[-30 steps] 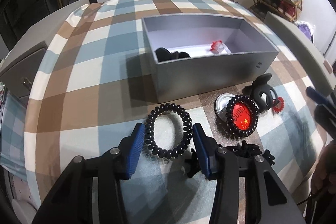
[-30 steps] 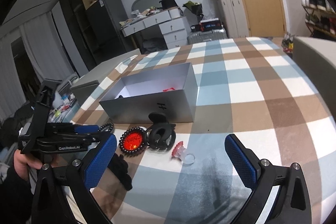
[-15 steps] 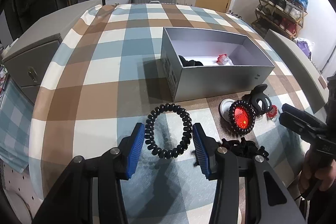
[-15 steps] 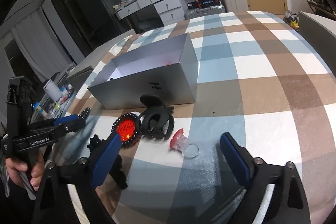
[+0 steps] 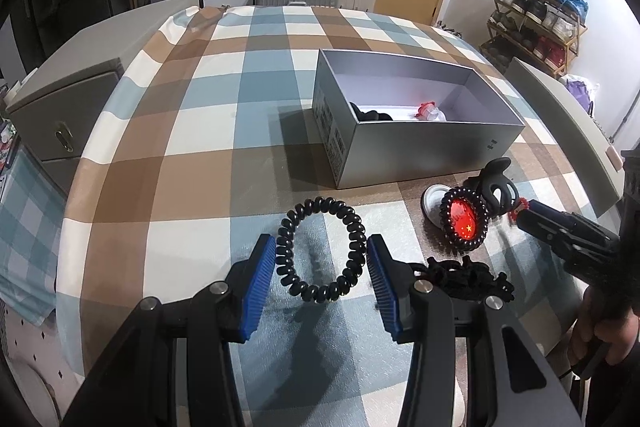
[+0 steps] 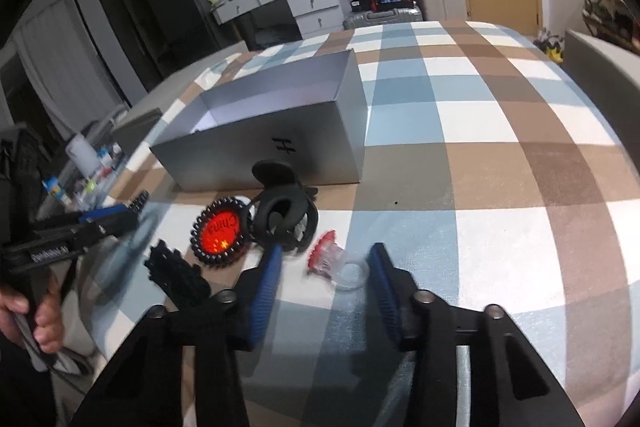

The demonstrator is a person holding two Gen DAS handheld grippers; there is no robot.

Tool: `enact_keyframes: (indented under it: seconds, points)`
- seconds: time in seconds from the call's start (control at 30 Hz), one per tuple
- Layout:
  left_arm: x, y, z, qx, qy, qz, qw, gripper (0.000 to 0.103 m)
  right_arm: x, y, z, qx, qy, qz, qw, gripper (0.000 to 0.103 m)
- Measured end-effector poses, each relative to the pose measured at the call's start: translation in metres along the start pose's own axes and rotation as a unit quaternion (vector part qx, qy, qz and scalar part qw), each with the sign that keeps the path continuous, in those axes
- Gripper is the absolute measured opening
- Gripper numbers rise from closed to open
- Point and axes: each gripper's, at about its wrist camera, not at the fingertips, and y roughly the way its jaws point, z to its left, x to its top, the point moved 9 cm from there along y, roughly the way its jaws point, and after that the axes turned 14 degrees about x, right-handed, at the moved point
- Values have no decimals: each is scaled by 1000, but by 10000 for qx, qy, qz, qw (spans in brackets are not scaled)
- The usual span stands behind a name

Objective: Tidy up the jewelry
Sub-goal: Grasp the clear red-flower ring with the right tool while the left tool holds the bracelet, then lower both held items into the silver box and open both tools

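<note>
Silver box (image 5: 424,147), stamped with an "H"-like mark, on checked cloth (image 5: 188,131).
Left gripper (image 5: 322,259) gapes around black coil hair tie (image 5: 322,250); right gripper (image 6: 324,277) gapes astride red-topped clear ring (image 6: 336,263); red badge (image 6: 218,229) reads "China".

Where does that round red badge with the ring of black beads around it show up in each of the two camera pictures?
Left wrist view: the red badge lies right of centre on the checked cloth, right of the black coil hair tie.
Right wrist view: the red badge lies left of centre, just left of the black hair claw.
Shared landmark: the grey box, which sits just behind the badge in both.
</note>
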Motion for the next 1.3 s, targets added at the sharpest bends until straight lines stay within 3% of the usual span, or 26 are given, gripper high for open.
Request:
enact_keyframes:
  seconds: [0.03, 0.2, 0.57, 1.1, 1.3]
  points:
    - [0, -1, 0, -4, -4, -10, 10000, 41, -1, 1, 1, -107, -136, 47, 9998, 29]
    - [3, -6, -1, -23, -5, -74, 10000, 41, -4, -2, 1, -144, -258, 90, 9995, 28]
    - [16, -20, -6, -129, -72, -229, 9996, 41, 6, -29, 8, 267, -133, -383, 9988, 28]
    - [78, -50, -10, -441, -288, -911, 9944, 41, 84, -47, 52, 1535, -125, -1012, 9829, 28]
    - [95, -36, -35, -605, -60, -923, 9939, 41, 117, -36, 48, 1599, -134, -1100, 9809, 28]
